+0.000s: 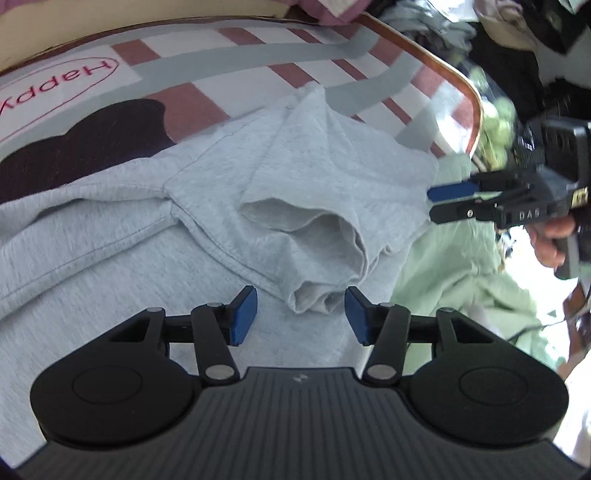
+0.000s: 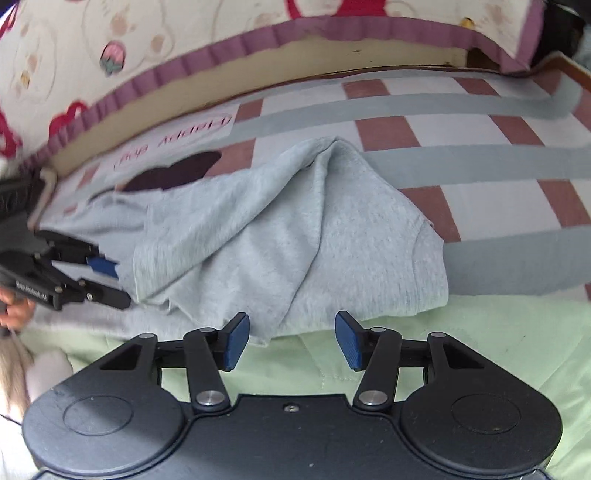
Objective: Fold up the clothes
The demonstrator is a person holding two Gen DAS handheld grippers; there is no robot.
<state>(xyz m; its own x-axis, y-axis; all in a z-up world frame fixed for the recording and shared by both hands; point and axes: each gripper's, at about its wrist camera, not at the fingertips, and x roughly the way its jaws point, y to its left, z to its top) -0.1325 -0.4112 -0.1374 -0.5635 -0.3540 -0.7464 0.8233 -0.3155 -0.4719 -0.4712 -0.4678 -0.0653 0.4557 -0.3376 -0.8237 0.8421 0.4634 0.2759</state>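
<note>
A light grey T-shirt (image 1: 295, 177) lies rumpled on the checked tablecloth (image 1: 258, 48), one sleeve folded over its body. My left gripper (image 1: 301, 314) is open just above the shirt, and the bunched sleeve opening (image 1: 317, 291) lies between its blue pads without being pinched. In the right wrist view the same shirt (image 2: 277, 236) fills the middle, with the left gripper (image 2: 110, 280) at its left sleeve edge. My right gripper (image 2: 291, 339) is open over the shirt's near hem, nothing between its fingers. It also shows in the left wrist view as the right gripper (image 1: 450, 203), beside the shirt's right edge.
A pale green garment (image 2: 461, 343) lies under the shirt's near side. The table's wooden rim (image 1: 469, 85) curves at the right, with cluttered items beyond. A frilled patterned cushion (image 2: 184, 33) runs along the far edge. A dark bear print (image 1: 85, 144) marks the cloth. A person's hand (image 1: 554, 240) holds the right gripper.
</note>
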